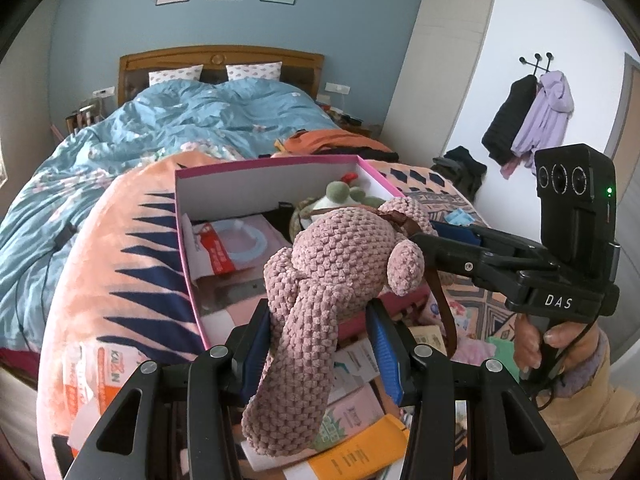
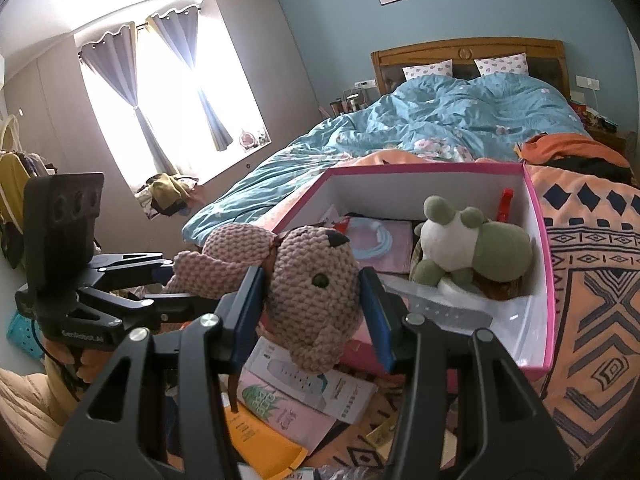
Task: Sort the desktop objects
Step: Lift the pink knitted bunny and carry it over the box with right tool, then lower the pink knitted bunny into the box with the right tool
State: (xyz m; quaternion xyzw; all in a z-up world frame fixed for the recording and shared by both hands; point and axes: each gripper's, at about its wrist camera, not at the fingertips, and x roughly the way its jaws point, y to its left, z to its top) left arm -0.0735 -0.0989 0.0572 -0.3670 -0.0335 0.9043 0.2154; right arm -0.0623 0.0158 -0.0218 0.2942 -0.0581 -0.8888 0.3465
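- Between both claws, lifted over the paper clutter just in front of the pink box (image 2: 540,280), hangs the pink knitted toy (image 1: 340,256).
- Left claw (image 1: 320,344) is clamped narrow on one long limp part of it, ear or limb, can't tell which; right claw (image 2: 312,300) is closed round the head, pads pressing each side by the eye.
- Handling, my guess: light, soft, squashy, chunky yarn so not slippery; nothing to break. It sags where unsupported, so grip the bulky head/body, not the dangling bits. A brown strap (image 1: 444,308) trails off it and could snag on the box rim.
- Count: 1 pink toy held, 1 green-and-white frog toy (image 2: 472,240) already lying in the box, 1 box, 2 claws.
- Also in the box: a packet w/ a pale blue ring (image 2: 372,236), a clear strip, something red at the back.
- Outside, under the toy: several leaflets & cartons incl. an orange one (image 1: 352,456); too overlapped to count.
- All of it sits on an orange patterned blanket (image 2: 592,280) at the foot of the bed (image 2: 460,120).
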